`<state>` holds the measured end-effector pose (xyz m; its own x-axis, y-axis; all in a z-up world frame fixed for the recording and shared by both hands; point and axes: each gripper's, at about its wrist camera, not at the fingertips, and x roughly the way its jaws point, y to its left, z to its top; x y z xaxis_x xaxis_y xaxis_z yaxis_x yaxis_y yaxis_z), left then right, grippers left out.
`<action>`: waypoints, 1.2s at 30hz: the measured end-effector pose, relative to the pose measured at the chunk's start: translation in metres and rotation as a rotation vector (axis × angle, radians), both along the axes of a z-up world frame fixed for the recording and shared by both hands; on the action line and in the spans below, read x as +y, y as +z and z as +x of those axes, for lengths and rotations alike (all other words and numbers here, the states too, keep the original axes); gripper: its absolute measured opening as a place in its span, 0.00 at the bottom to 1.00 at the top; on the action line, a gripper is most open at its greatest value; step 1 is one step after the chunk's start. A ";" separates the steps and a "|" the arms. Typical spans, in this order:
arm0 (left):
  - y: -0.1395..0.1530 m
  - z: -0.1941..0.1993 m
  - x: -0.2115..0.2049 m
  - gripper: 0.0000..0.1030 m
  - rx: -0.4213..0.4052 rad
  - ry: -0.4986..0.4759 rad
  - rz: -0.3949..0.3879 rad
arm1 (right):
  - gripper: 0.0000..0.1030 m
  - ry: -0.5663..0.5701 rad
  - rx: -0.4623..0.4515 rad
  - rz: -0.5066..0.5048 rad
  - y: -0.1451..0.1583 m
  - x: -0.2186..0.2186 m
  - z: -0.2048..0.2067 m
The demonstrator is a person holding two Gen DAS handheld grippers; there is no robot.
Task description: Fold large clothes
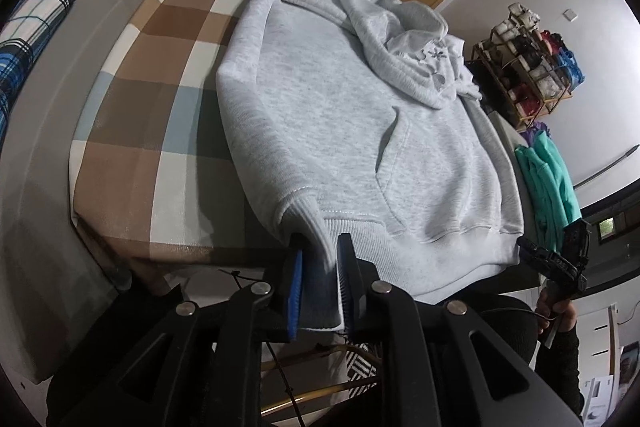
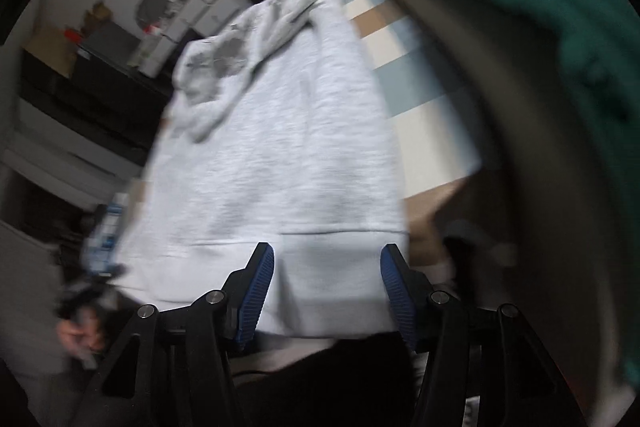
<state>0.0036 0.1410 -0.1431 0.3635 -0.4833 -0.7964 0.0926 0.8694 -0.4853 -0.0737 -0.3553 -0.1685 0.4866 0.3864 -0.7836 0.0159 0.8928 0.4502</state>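
Checked brown, cream and blue cover (image 1: pixel 160 75) over a bed, shelves and boxes beyond. Laid flat along it: grey hoodie (image 1: pixel 332 115), hood bunched at the far end, pouch pocket up, ribbed hem hanging off the near edge. Left gripper (image 1: pixel 320 279) nearly together, ribbed cuff (image 1: pixel 308 223) of a sleeve between its blue pads, whether still pinched could not be told. Right gripper (image 2: pixel 326 287) stood apart over the hem, cloth between the jaws but pads clear of it. Judged best: seat both grips squarely on hem corners, keep the cloth taut, carry it evenly toward the hood. Folded teal garment (image 1: pixel 548 171) just beside, easily snagged; a shoe rack (image 1: pixel 524 67) well beyond.
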 end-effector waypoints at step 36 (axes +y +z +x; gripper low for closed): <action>-0.013 0.005 -0.009 0.65 0.078 -0.012 -0.035 | 0.14 -0.046 -0.068 0.212 0.003 -0.008 -0.001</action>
